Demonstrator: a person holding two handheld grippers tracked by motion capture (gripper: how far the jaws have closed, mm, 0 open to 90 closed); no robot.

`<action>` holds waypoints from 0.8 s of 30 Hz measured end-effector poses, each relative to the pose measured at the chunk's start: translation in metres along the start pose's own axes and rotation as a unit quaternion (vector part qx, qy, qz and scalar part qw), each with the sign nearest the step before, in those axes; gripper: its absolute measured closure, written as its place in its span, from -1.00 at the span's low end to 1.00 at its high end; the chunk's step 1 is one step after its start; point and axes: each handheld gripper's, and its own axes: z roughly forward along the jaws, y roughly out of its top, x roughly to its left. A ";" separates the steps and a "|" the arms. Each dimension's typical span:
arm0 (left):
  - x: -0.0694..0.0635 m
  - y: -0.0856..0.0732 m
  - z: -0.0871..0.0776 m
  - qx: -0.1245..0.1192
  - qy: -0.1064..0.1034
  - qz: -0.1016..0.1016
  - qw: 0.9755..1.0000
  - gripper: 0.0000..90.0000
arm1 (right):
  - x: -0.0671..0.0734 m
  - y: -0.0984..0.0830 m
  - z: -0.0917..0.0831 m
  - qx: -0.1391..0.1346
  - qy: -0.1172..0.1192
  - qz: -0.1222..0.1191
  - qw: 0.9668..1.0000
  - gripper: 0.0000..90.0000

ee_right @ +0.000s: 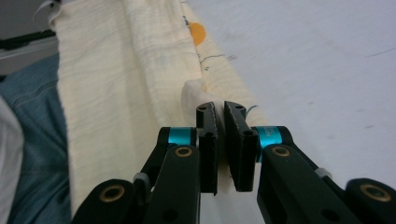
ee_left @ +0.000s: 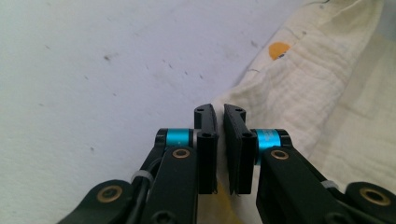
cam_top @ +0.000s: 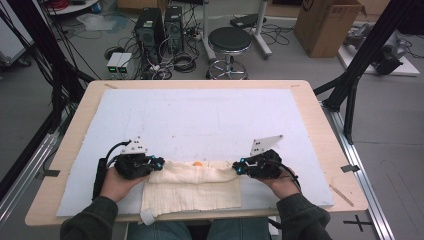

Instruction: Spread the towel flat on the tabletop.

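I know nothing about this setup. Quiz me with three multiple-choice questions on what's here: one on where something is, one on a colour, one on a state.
1. Where does the cream cloth lie?
A. at the table's near edge
B. at the far edge
C. on the floor

2. What colour is the round spot on the cloth?
A. green
B. orange
C. purple

3. How do the left hand-held gripper and the right hand-held gripper stand?
A. both wide open
B. one open
C. both pinching cloth

Answers:
1 A, it overhangs the person's side.
2 B, orange in all views.
3 C, fabric sits between nearly closed jaws.
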 end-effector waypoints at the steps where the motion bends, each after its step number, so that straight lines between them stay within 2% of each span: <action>1: 0.002 0.003 -0.001 -0.005 0.003 -0.004 1.000 0.85 | -0.003 0.002 -0.003 -0.007 -0.007 0.004 1.000 0.86; 4: 0.012 0.011 -0.004 -0.027 0.011 -0.025 0.999 0.85 | -0.010 0.009 -0.010 -0.023 -0.026 0.017 0.999 0.87; 6: 0.018 0.017 -0.003 -0.031 0.014 -0.032 0.999 0.84 | -0.016 0.014 -0.014 -0.029 -0.036 0.027 0.999 0.87; 9: 0.025 0.021 -0.001 -0.043 0.006 -0.048 0.998 0.82 | -0.023 0.022 -0.015 -0.030 -0.044 0.031 0.998 0.87; 12: 0.023 0.018 0.005 -0.018 -0.001 -0.034 0.999 0.78 | -0.023 0.024 -0.014 -0.036 -0.037 0.031 0.998 0.87; 14: 0.020 0.015 0.008 -0.003 -0.002 -0.023 1.000 0.75 | -0.021 0.024 -0.009 -0.020 -0.038 0.019 0.999 0.87; 19: 0.015 0.008 0.012 0.013 -0.015 -0.015 1.000 0.56 | -0.016 0.015 0.002 -0.002 -0.028 0.020 0.999 0.87; 23: 0.014 0.005 0.015 0.029 -0.007 -0.008 1.000 0.50 | -0.014 0.010 0.006 0.004 -0.026 0.019 0.999 0.87; 24: 0.014 0.005 0.016 0.031 0.001 -0.006 0.999 0.48 | -0.014 0.009 0.007 0.003 -0.026 0.018 0.999 0.87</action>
